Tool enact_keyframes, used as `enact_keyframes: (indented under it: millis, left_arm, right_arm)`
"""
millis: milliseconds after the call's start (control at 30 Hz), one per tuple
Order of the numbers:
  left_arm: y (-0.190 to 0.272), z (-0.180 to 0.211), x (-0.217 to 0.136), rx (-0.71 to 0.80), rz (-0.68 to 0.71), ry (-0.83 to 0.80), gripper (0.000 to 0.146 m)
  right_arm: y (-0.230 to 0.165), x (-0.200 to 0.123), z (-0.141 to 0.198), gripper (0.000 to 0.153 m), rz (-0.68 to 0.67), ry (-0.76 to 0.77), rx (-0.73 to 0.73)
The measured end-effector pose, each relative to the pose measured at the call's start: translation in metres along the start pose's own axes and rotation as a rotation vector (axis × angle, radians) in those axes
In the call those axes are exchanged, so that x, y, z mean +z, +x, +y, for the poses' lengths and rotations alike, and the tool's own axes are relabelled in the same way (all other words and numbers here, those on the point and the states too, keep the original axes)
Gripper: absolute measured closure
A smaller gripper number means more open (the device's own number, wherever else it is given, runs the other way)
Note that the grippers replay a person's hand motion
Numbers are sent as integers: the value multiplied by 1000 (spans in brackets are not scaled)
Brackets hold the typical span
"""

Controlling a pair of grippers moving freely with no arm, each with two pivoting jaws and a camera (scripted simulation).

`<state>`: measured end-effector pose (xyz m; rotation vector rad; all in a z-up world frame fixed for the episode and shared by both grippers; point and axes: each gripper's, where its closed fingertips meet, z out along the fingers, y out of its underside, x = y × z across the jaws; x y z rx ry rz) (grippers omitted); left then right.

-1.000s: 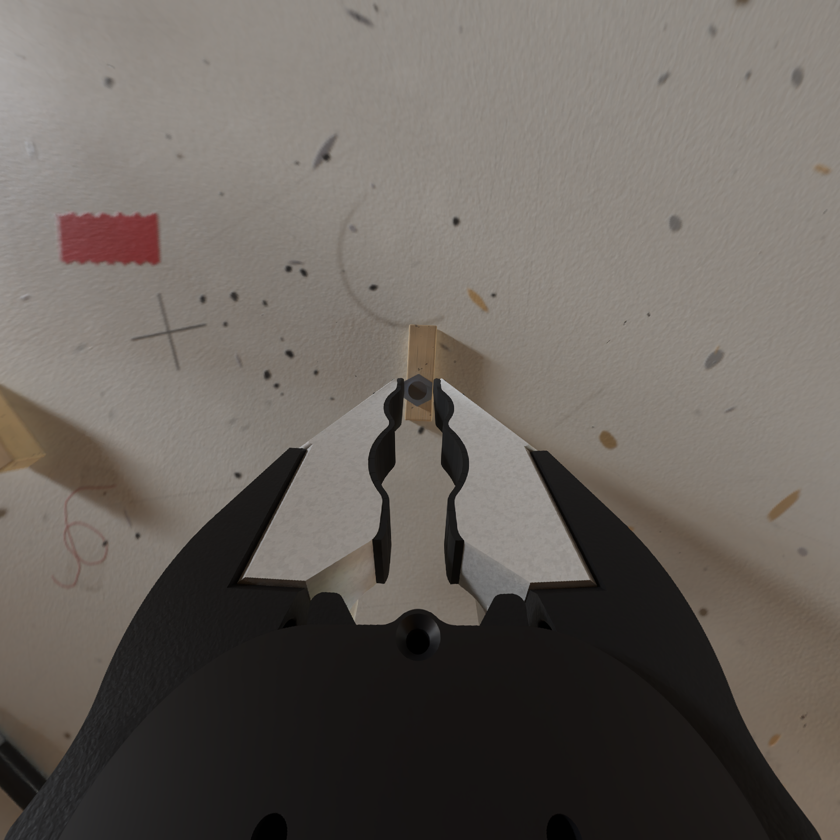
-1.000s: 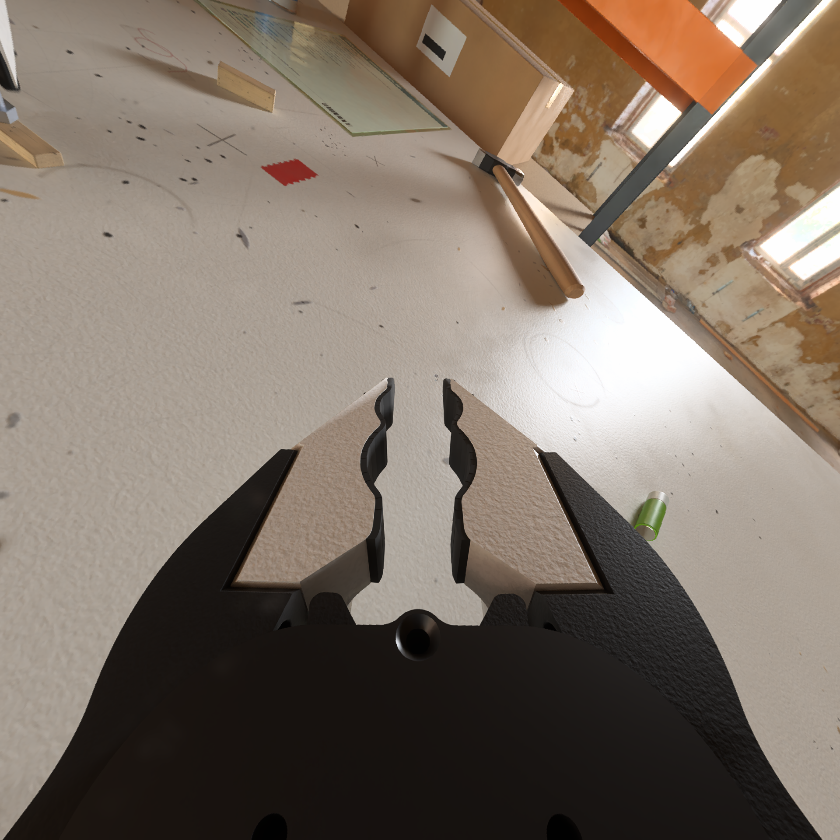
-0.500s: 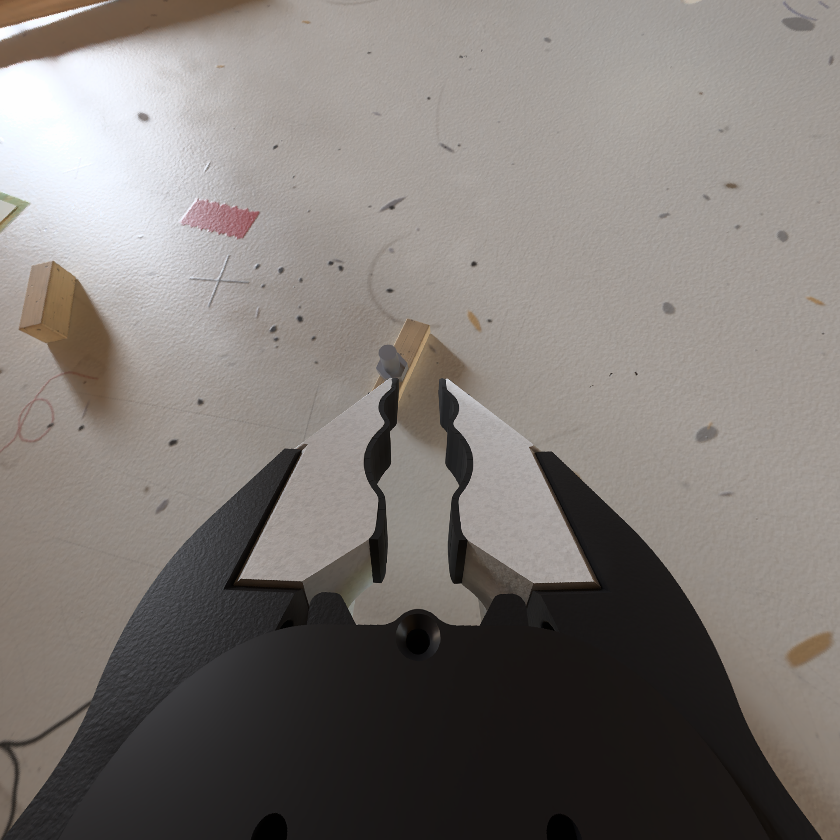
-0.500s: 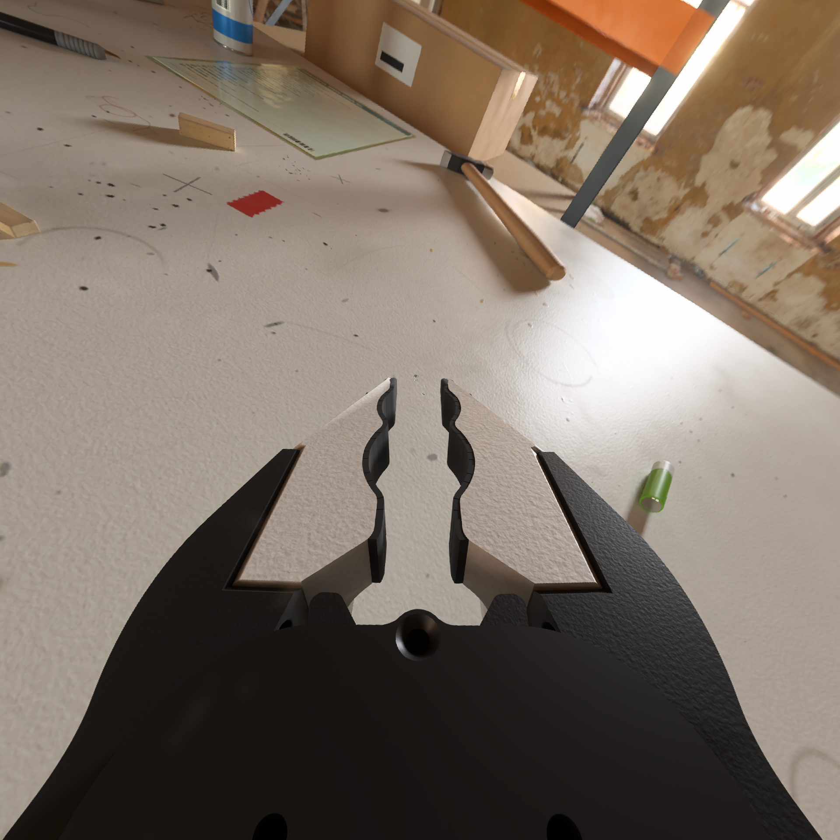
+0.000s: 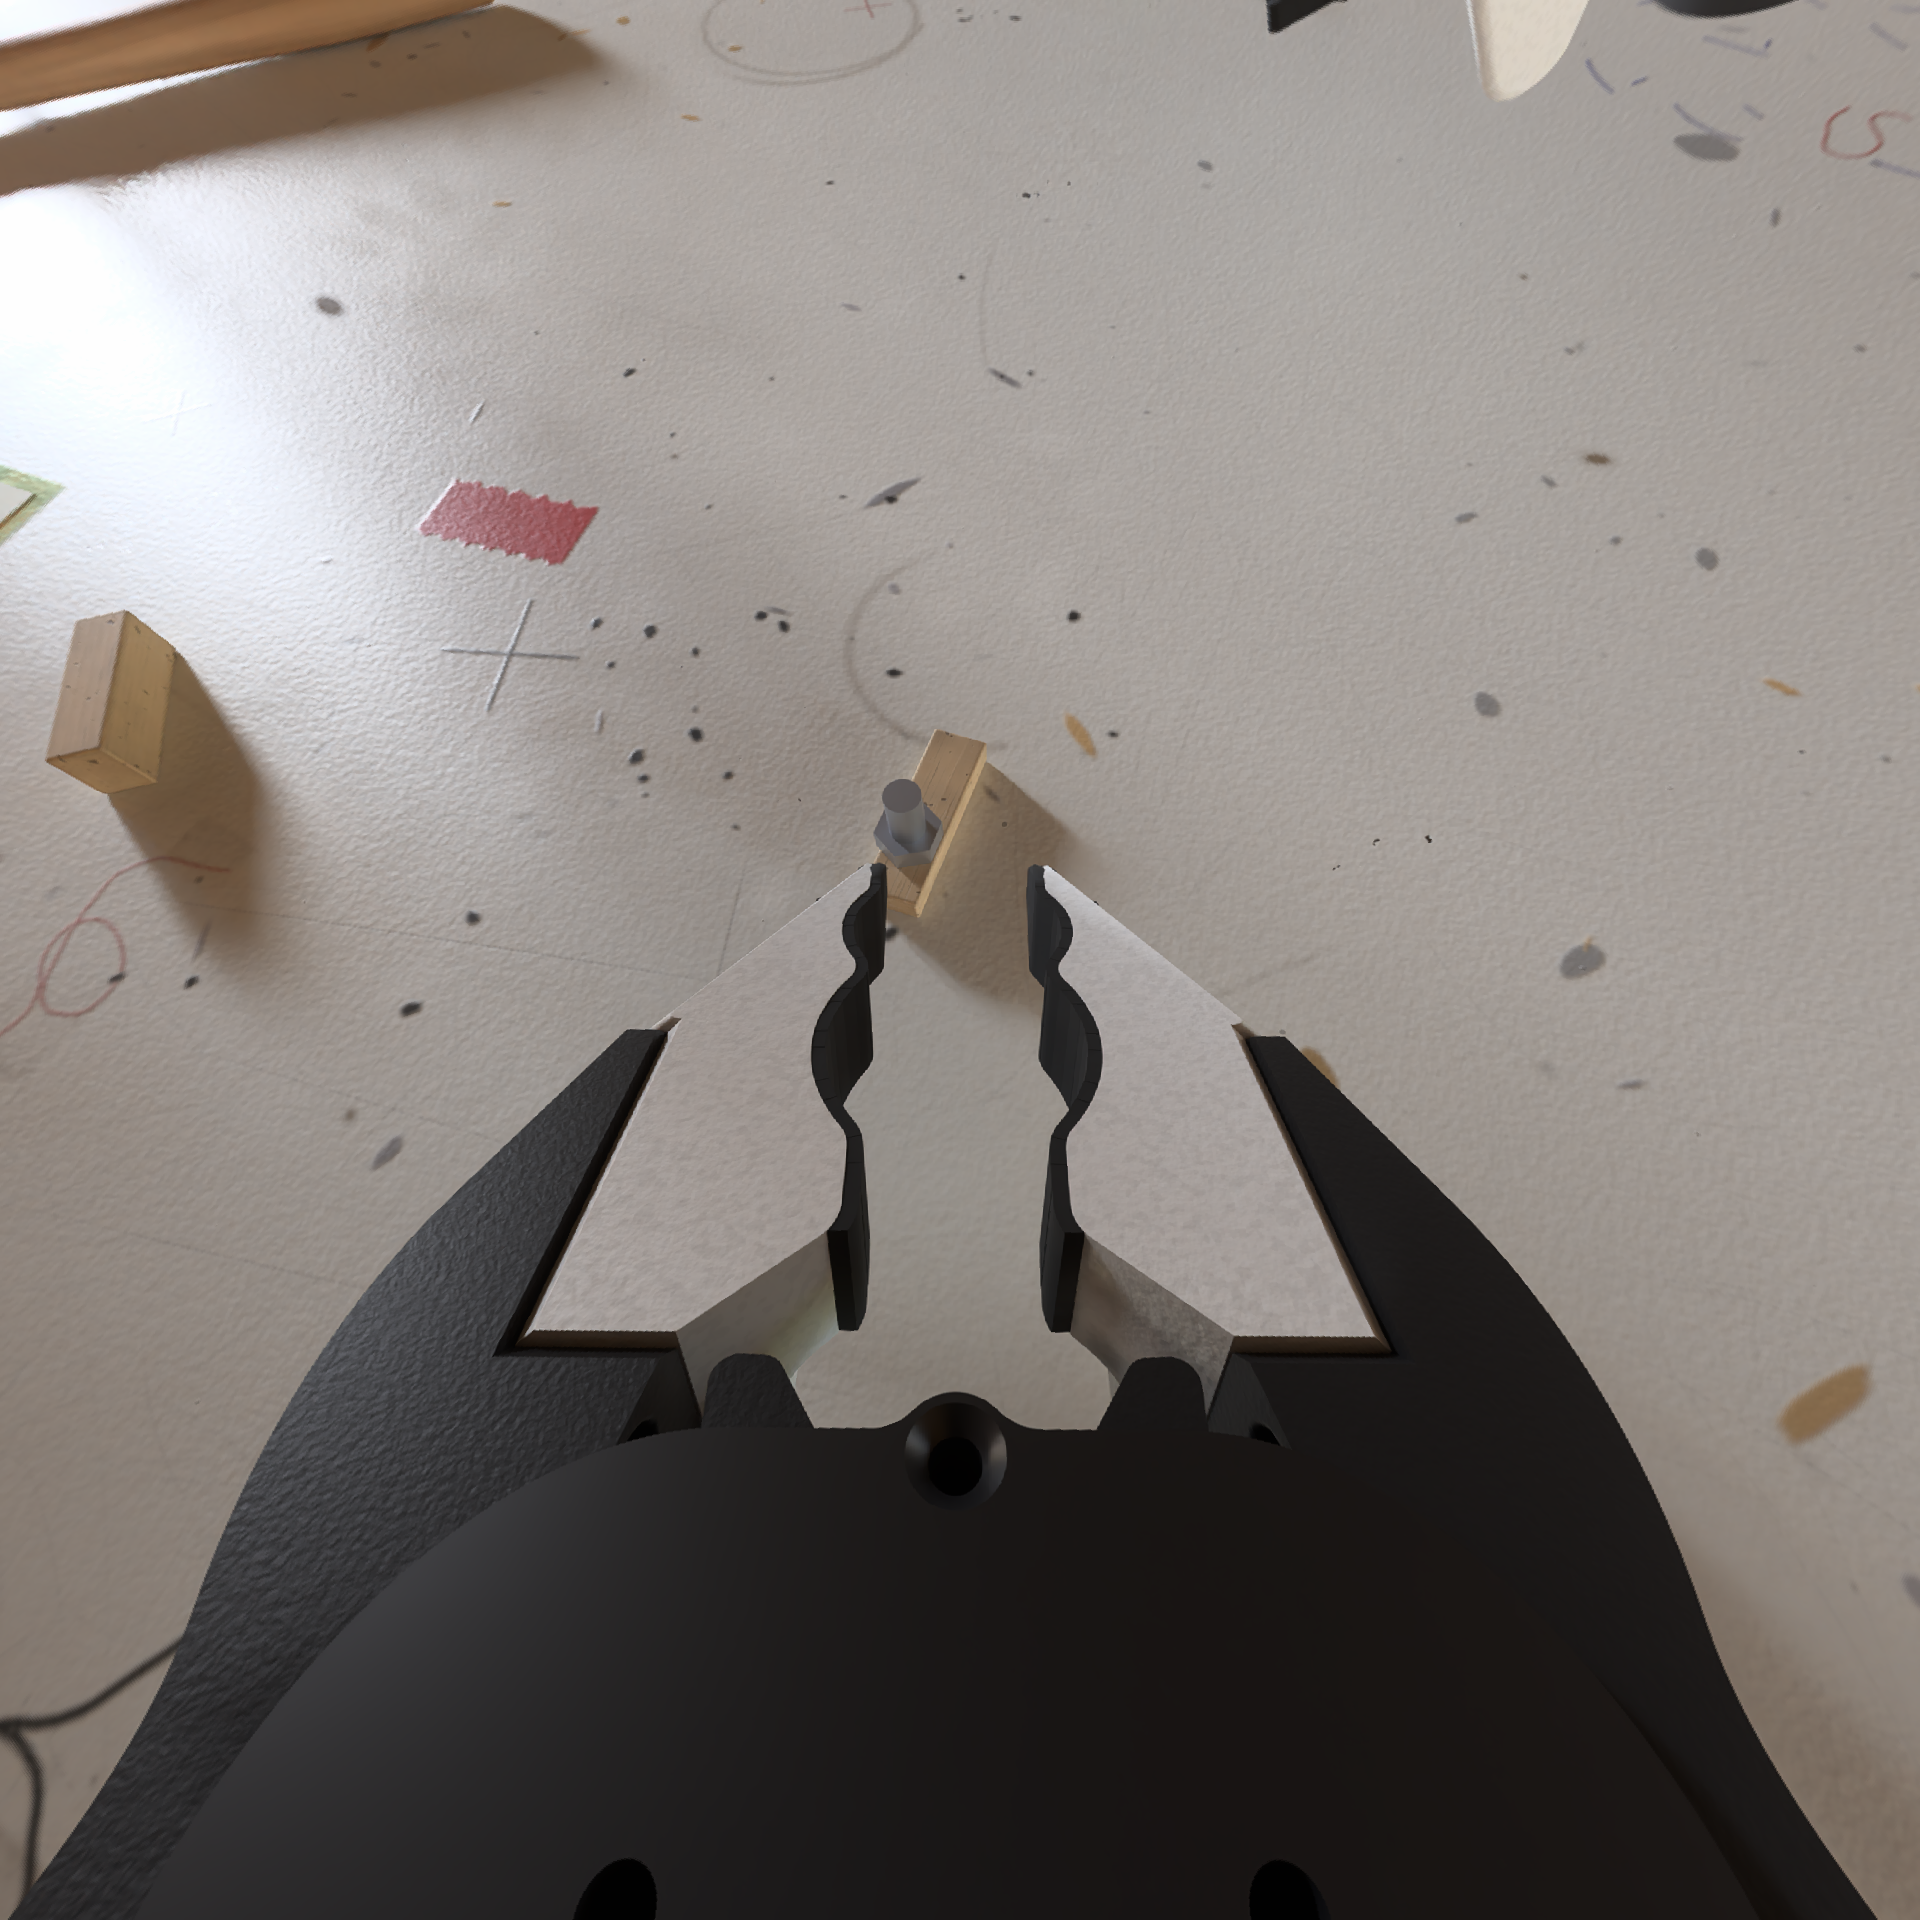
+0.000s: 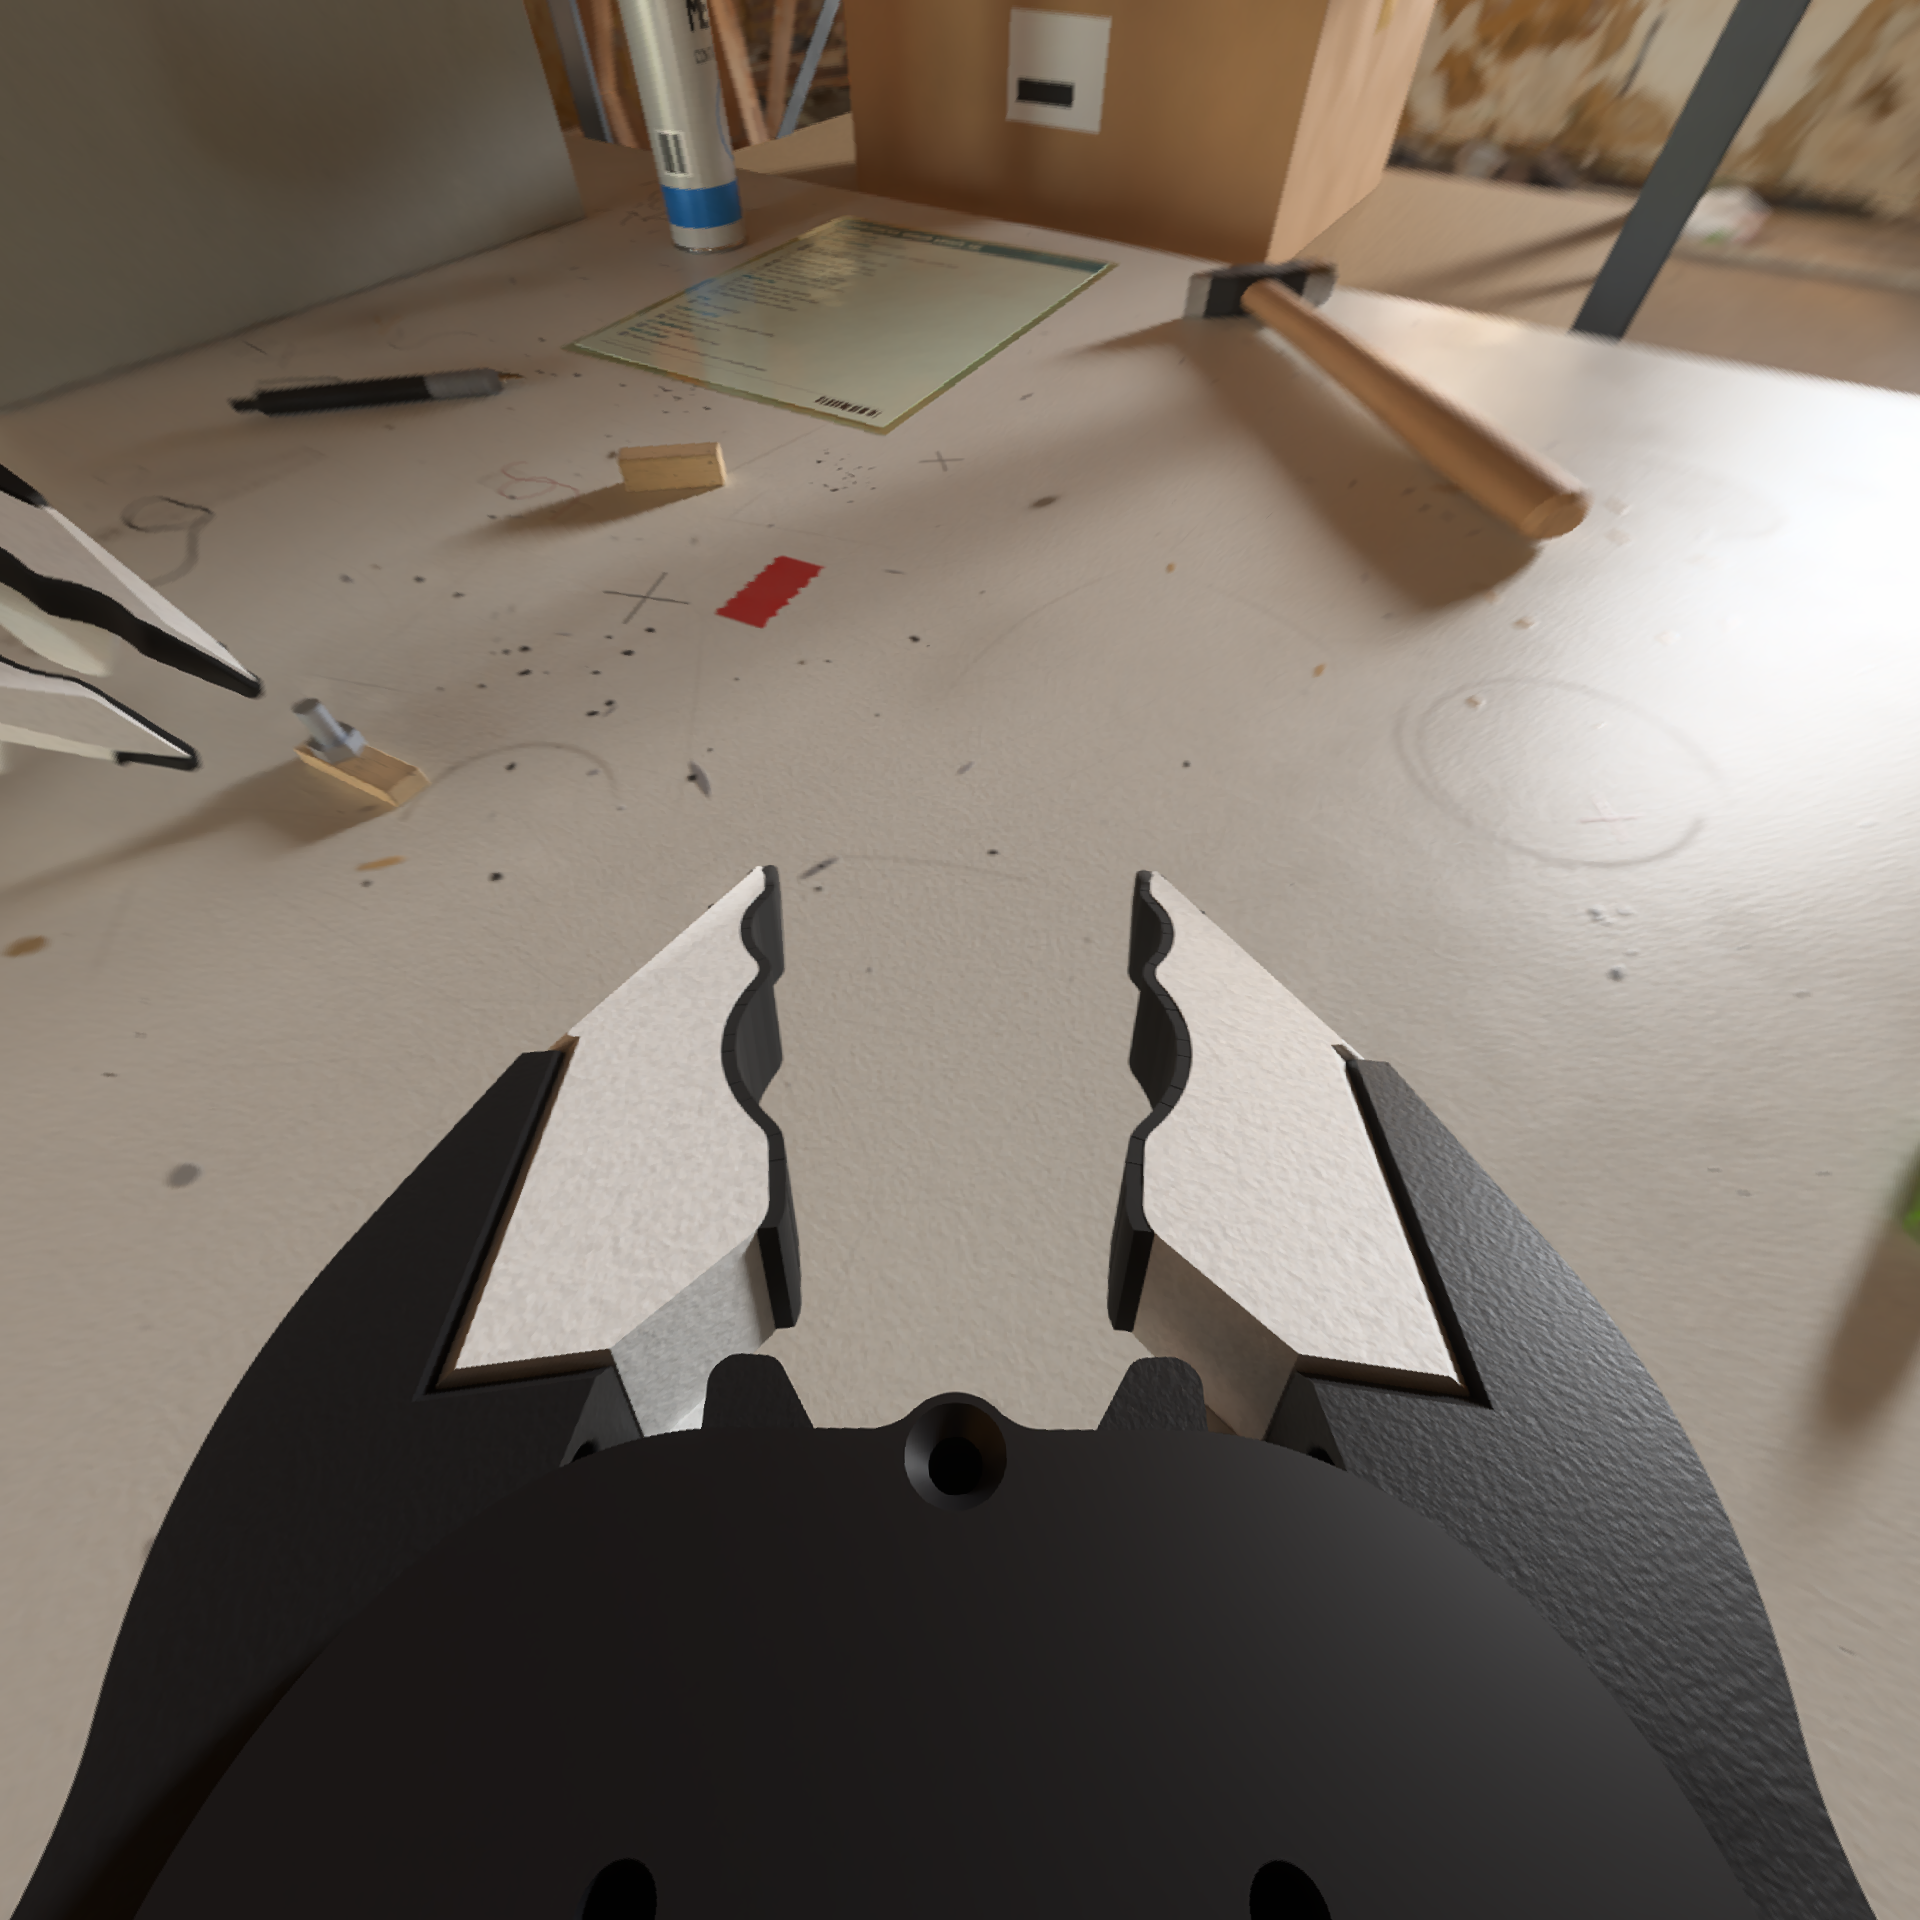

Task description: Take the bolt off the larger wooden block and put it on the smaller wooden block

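Note:
A small grey bolt (image 5: 902, 823) stands head down on the near end of a thin, flat wooden block (image 5: 943, 805). A thicker wooden block (image 5: 112, 701) lies apart at the far left. My left gripper (image 5: 954, 883) is open and empty, its tips just short of the thin block, clear of the bolt. In the right wrist view the bolt (image 6: 330, 729) and thin block (image 6: 364, 777) sit at the left, next to the left gripper (image 6: 223, 722), and the thicker block (image 6: 670, 465) lies farther back. My right gripper (image 6: 954, 894) is open and empty above bare table.
A hammer (image 6: 1403, 405), a printed sheet (image 6: 842, 312), a black pen (image 6: 364, 393), a white and blue tube (image 6: 691, 135) and a brown box (image 6: 1122, 104) lie at the back. A red tape patch (image 6: 771, 590) sits mid-table. A blurred green thing (image 6: 1907, 1216) is at the right edge.
My left gripper let go of the bolt, opened and drew back, leaving the bolt standing on the thin block. My right gripper opened wider and turned toward the back of the table.

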<state>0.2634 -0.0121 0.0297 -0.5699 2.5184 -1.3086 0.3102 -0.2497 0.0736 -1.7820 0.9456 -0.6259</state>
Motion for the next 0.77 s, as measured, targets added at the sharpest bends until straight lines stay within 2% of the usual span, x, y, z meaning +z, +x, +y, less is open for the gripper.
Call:
enact_keyframes:
  millis: [67,167,333,567,767]
  left_arm:
    - [-1,-1,-2,-14,13,10,118]
    - [-4,-5,-1,-38,44,14,119]
    - [-8,-19,12,0,140,-78,124]
    - [-11,-34,46,-25,304,-240,107]
    - [4,-38,59,-26,408,-325,106]
  right_arm:
    - [-3,2,1,79,-72,-13,67]
    - [-13,3,1,78,-182,-28,107]
    - [-27,6,13,91,-263,-57,73]
    - [-22,9,19,81,-297,-109,83]
    - [-23,5,35,76,-319,-185,61]
